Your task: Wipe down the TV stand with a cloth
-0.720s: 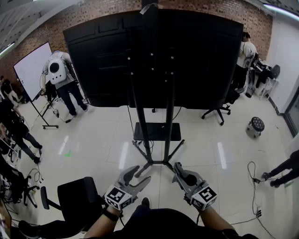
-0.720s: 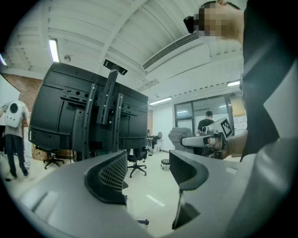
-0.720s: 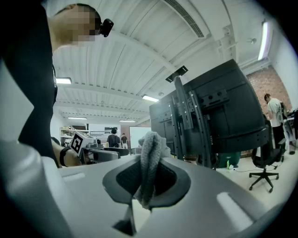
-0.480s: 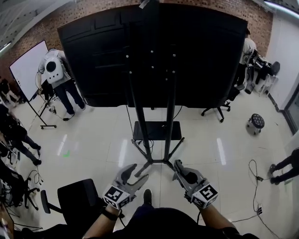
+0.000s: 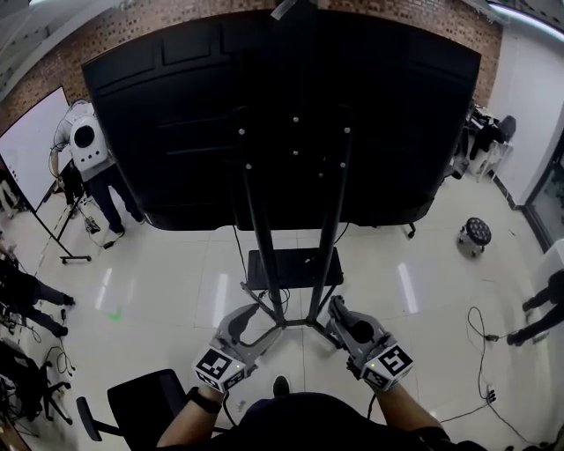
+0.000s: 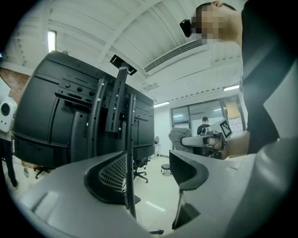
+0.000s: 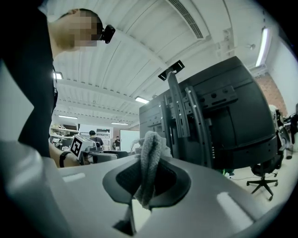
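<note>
Grey cloth (image 7: 150, 162) hangs pinched between the closed jaws of the right gripper (image 5: 340, 319), a fold of it standing up above the pads and a short end trailing below them. The left gripper (image 6: 149, 176) is empty-handed, its jaws set wide apart; a black upright of the stand (image 5: 256, 238) runs through the gap close to one pad (image 6: 111, 179), though whether the two touch cannot be told. From the head view both grippers are held low over the stand's splayed base, the left at the foot of the left upright and the right at the foot of the right one, the cloth near that post but not visibly on it. The stand carries a large black TV (image 5: 282, 114), seen from the back, and a small dark shelf (image 5: 293, 267) sits between the uprights above the base. Around it lies a glossy white tiled floor (image 5: 176, 291), with a black chair (image 5: 145, 401) by the person's left arm, a round stool (image 5: 476, 233) well off to the right, and a person in a white top (image 5: 88, 150) standing near a whiteboard (image 5: 26, 141) against the brick wall (image 5: 132, 26).
</note>
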`<state>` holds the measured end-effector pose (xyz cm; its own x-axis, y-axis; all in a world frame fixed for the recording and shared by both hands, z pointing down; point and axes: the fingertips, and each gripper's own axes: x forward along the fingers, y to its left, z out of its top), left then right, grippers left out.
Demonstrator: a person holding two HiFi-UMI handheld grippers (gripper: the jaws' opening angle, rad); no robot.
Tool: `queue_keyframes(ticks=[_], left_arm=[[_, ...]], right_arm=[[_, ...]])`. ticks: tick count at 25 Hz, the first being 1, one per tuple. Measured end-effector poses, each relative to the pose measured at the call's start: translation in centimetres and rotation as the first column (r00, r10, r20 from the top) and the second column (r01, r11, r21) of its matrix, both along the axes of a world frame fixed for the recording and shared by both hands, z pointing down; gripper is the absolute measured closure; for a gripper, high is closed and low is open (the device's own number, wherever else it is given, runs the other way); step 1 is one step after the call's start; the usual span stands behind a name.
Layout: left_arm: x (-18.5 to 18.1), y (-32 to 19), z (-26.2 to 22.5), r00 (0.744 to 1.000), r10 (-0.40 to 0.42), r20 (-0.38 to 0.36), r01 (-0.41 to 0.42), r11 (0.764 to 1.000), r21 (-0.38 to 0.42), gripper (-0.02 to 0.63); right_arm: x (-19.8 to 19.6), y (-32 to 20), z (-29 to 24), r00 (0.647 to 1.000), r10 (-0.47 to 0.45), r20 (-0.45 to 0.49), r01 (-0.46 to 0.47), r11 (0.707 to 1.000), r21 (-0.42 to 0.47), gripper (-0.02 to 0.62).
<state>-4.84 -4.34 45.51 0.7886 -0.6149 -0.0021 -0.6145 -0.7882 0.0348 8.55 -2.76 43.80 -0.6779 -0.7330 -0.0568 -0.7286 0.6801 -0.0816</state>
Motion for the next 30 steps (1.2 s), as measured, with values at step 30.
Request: queue_keyframes(ticks=[30], left_arm=[[0.7,-15.5,-22.0,0.984,0.178,0.006,-0.162,0.881,0.444,0.301]], right_arm=[[-4.0,-16.5,-22.1,0.968,0.033,-0.248,0.095,0.869,0.486,0.569]])
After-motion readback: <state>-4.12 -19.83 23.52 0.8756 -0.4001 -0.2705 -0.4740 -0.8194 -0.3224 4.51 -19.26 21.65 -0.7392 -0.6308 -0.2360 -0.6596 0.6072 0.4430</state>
